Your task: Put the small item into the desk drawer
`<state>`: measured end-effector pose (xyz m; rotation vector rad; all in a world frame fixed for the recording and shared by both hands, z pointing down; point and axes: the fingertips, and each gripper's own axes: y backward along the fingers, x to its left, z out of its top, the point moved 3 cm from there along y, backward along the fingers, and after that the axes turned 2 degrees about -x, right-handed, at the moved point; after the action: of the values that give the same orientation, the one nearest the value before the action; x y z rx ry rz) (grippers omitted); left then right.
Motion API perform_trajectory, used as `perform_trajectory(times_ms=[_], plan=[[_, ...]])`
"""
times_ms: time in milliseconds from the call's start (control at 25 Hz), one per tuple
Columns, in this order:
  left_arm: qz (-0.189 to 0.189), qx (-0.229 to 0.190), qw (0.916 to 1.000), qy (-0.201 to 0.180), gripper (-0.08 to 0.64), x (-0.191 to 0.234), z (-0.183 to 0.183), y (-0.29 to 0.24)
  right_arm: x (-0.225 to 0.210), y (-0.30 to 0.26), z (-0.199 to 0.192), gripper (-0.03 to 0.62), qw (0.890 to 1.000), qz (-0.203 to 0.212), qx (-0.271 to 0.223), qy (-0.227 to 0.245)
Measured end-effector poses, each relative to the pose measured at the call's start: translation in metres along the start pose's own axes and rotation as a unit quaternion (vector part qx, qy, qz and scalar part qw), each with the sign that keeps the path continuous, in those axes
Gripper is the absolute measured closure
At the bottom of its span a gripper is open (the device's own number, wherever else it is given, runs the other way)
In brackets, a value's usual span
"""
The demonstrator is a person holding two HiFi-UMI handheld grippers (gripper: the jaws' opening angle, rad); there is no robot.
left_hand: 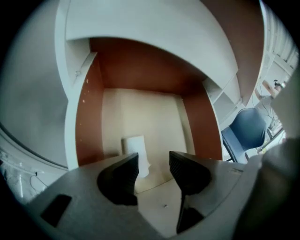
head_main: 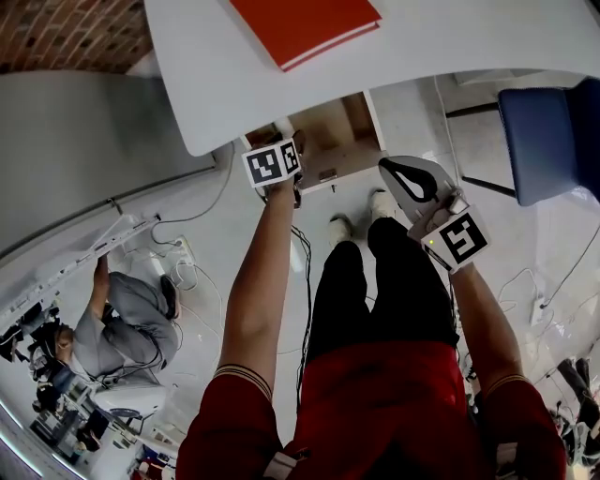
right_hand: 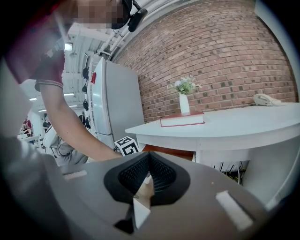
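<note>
The book lies on the tabletop, with a vase behind it and a telephone further along. Below the tabletop's edge the drawer stands pulled out, and the small item stands inside, nearer its left wall. The left claw hangs over the drawer's front, and the right claw is off to the drawer's right. A chair stands right of the tabletop.

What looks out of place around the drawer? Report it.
Nothing stands out. The white item sits inside the open drawer. The left gripper points into the drawer with its jaws apart, not pressing the item. The right gripper is shut and empty.
</note>
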<state>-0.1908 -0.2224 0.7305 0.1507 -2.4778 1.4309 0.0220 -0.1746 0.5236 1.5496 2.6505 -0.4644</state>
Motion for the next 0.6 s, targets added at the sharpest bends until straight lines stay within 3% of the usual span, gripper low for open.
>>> perform_trajectory(times_ms=[360,600], plan=[[-0.058,-0.073,0.9956,-0.011,0.378,-0.033,0.006,0.072,0.024,-0.001,0.027,0.581,1.0,0.012,-0.011,0.007],[-0.082,-0.139,0.9853,-0.057,0.417,-0.059,0.017,0.132,0.036,0.002,0.053,0.581,1.0,0.01,-0.023,0.005]])
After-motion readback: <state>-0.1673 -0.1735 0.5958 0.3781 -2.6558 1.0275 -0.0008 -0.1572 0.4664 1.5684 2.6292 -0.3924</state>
